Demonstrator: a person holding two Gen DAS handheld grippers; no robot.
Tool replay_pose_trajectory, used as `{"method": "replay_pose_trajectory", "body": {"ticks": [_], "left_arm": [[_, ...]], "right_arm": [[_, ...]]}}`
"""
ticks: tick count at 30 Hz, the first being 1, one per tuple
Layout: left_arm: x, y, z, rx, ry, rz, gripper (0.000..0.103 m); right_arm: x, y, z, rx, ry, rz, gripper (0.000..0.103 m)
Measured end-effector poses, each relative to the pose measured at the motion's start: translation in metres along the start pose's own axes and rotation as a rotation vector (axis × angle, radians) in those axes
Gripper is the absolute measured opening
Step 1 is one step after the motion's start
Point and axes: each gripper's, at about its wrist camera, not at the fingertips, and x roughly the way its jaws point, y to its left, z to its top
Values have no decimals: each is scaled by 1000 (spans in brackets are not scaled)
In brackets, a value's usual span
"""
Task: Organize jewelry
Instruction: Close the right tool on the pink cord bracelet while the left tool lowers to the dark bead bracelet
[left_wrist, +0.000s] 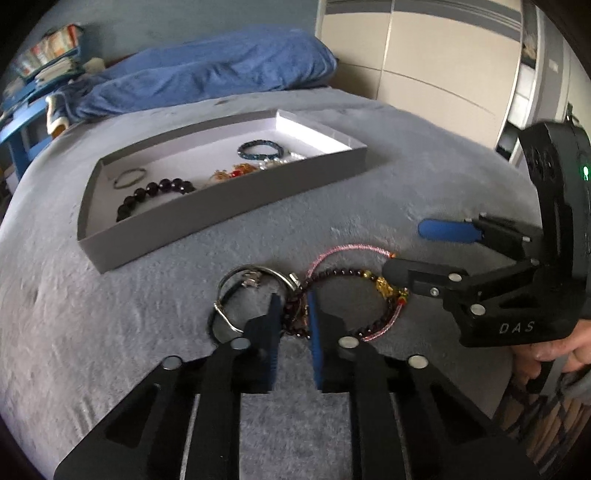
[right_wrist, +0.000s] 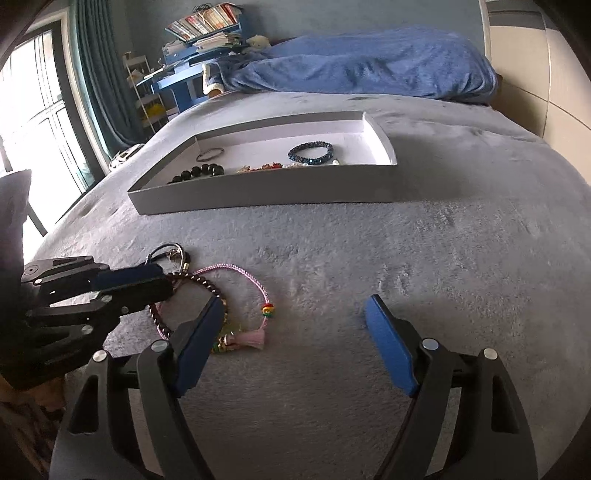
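Note:
On the grey bedspread lie a dark-bead bracelet (left_wrist: 343, 275) with gold charms, a pink cord bracelet (left_wrist: 351, 249) and a silver bangle (left_wrist: 255, 273). My left gripper (left_wrist: 293, 306) is shut on the dark-bead bracelet at its left side. It also shows in the right wrist view (right_wrist: 166, 282). My right gripper (right_wrist: 293, 310) is open, its left finger just over the gold charms and pink tassel (right_wrist: 251, 338). A grey tray (left_wrist: 229, 206) beyond holds several bracelets, among them a blue one (left_wrist: 262, 148) and a black-bead one (left_wrist: 155, 195).
A blue blanket (right_wrist: 362, 62) lies at the head of the bed. A blue shelf with books (right_wrist: 207, 33) and a window (right_wrist: 33, 122) are to the left. Cream wardrobe doors (left_wrist: 424, 59) stand on the right.

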Motion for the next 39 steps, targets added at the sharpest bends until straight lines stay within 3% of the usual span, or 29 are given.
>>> {"method": "replay_pose_trajectory", "body": {"ticks": [3,10,15,23,28,30,34,39], "left_arm": [[-3,1,-1,-5,-18,0,6],[-29,28,-1,-147,-128,-41,6],[-41,49,-2,-208,-150,14,6],[-47,84,-9,-313,-114,112,6],[-32,84,-14,-302,-32,135,6],[-27,83,-16,-292,1,150,7],[-25,81,-17,-279,1,168,31],[-15,80,-13,-258,45,166,40]], "right_arm": [[1,0,0,3,0,3,70],[3,0,0,10,-1,14,51],[4,4,2,-2,-5,36,50],[12,17,3,-64,29,63,35],[13,24,1,-110,35,68,7],[12,26,0,-120,29,59,5],[10,22,1,-105,21,51,5],[11,19,2,-88,32,58,5]]}}
